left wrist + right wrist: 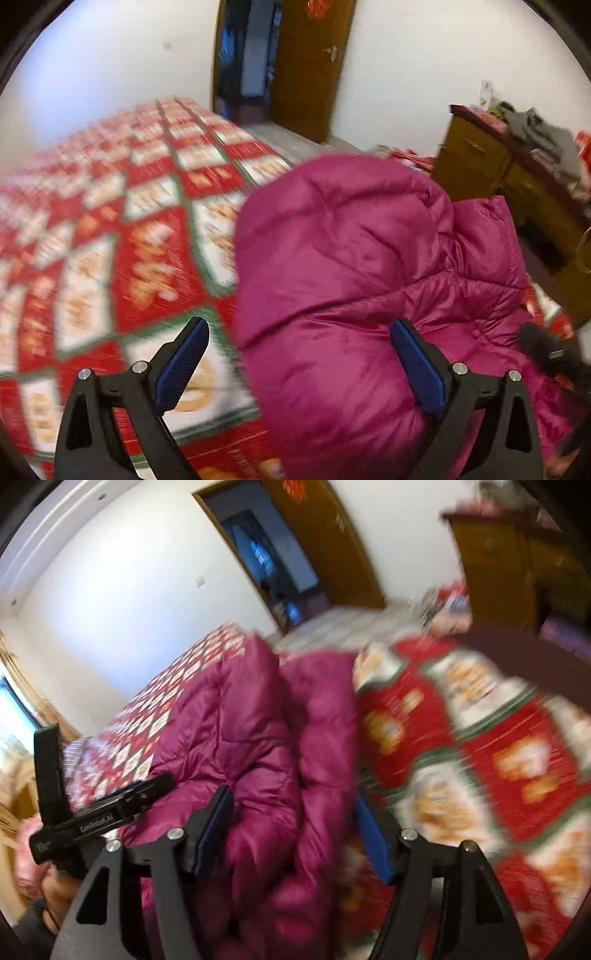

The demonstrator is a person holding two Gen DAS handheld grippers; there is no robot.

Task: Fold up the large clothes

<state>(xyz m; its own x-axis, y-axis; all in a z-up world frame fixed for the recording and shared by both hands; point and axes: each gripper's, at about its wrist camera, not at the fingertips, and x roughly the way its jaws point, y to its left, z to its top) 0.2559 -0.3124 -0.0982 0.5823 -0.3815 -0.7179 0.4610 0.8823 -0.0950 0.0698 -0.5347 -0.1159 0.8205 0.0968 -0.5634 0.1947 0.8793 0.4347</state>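
A magenta puffer jacket lies bunched on a bed with a red, white and green patterned cover. My left gripper is open, its blue pads wide apart; the jacket's edge bulges between them without being pinched. In the right wrist view the jacket lies folded in thick rolls. My right gripper is open around a roll of the jacket, with fabric between the pads. The left gripper's body shows at the left of that view. Both views are motion-blurred.
A wooden cabinet with clothes piled on top stands to the right of the bed. A brown door stands open onto a dark doorway at the far wall. The bed cover stretches to the right of the jacket.
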